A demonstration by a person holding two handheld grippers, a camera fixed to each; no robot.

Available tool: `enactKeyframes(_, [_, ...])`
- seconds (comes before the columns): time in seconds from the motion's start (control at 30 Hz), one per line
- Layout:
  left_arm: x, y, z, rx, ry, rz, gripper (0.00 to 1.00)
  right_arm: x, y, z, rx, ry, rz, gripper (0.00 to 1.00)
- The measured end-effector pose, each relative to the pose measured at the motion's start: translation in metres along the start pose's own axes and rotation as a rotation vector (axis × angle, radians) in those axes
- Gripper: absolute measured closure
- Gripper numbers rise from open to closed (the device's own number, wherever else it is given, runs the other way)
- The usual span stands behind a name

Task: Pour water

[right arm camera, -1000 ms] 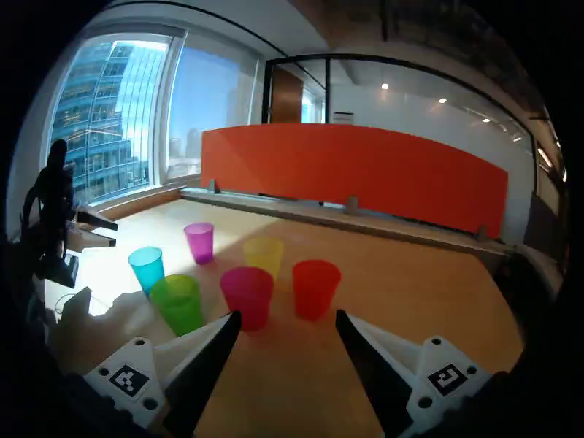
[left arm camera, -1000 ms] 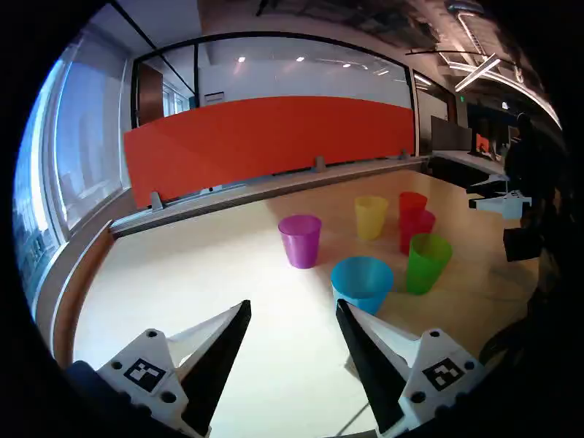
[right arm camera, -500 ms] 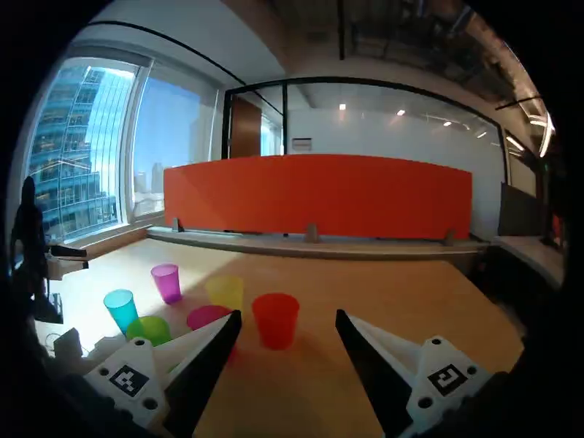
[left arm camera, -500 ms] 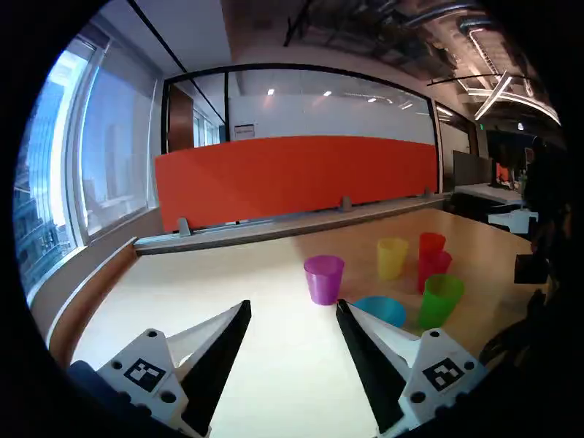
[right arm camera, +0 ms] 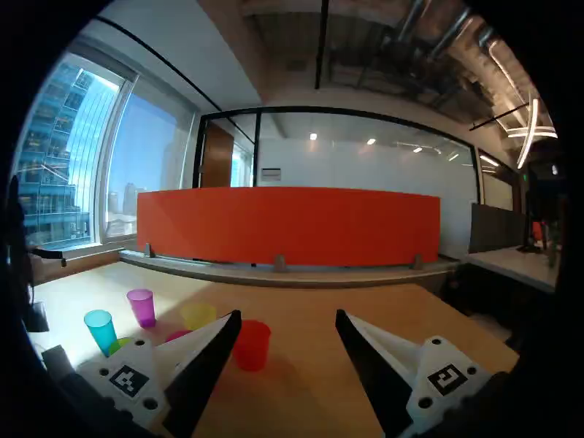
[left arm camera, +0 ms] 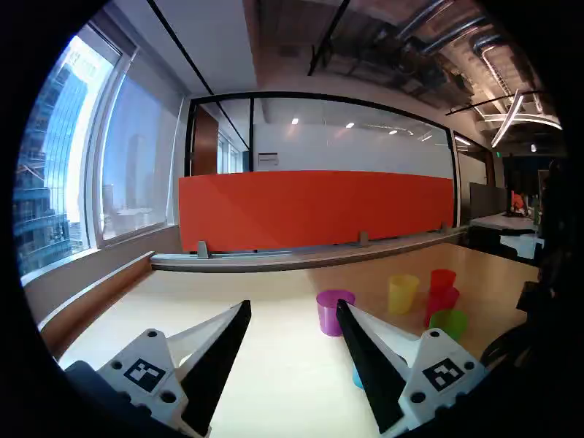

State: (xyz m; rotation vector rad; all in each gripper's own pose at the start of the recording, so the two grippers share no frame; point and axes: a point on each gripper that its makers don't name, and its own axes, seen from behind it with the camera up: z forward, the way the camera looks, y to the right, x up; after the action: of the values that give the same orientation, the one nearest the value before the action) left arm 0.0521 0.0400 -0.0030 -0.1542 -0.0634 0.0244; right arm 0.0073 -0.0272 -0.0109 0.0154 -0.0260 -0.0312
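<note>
Left gripper view: showed the left gripper [left arm camera: 292,310] spread wide, empty, aimed level at the orange partition [left arm camera: 314,208].
Right gripper view: showed the right gripper [right arm camera: 288,317] spread likewise, pinching nothing.
Nearer the left claw: purple cup [left arm camera: 333,312], upright on the table [left arm camera: 292,387] short of the partition, low by the right finger; blue cup [left arm camera: 355,378] probably lower still, mostly hidden.
Nearer the right claw: red cup [right arm camera: 252,344], upright, short of the partition, low by the left finger.
Look: translucent, tapered, mouths up; water impossible to make out.

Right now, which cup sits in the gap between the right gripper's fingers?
The red cup, upright and rightmost of the group. The yellow cup, purple cup and blue cup all stand left of that gap.
</note>
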Motion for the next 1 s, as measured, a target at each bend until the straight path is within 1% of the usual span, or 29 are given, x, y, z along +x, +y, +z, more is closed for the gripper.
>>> enactKeyframes(0.23, [0.006,-0.002,-0.001,0.039,0.039,-0.026,0.14,0.011,0.006,-0.007,-0.065,0.053,-0.003,0.0])
enactKeyframes(0.47, [0.013,0.0,0.001,0.055,0.076,-0.047,0.14,0.015,0.01,-0.011,-0.109,0.074,0.008,0.0])
enactKeyframes(0.6, [0.015,0.0,0.002,0.068,0.088,-0.038,0.14,0.016,0.01,-0.014,-0.109,0.079,0.02,0.0])
enactKeyframes(0.8, [0.02,-0.005,0.001,0.108,0.112,-0.004,0.14,0.018,0.008,-0.015,-0.098,0.075,0.052,0.0])
enactKeyframes(1.0, [0.018,-0.005,0.001,0.124,0.123,0.01,0.14,0.024,0.008,-0.015,-0.102,0.081,0.047,0.0])
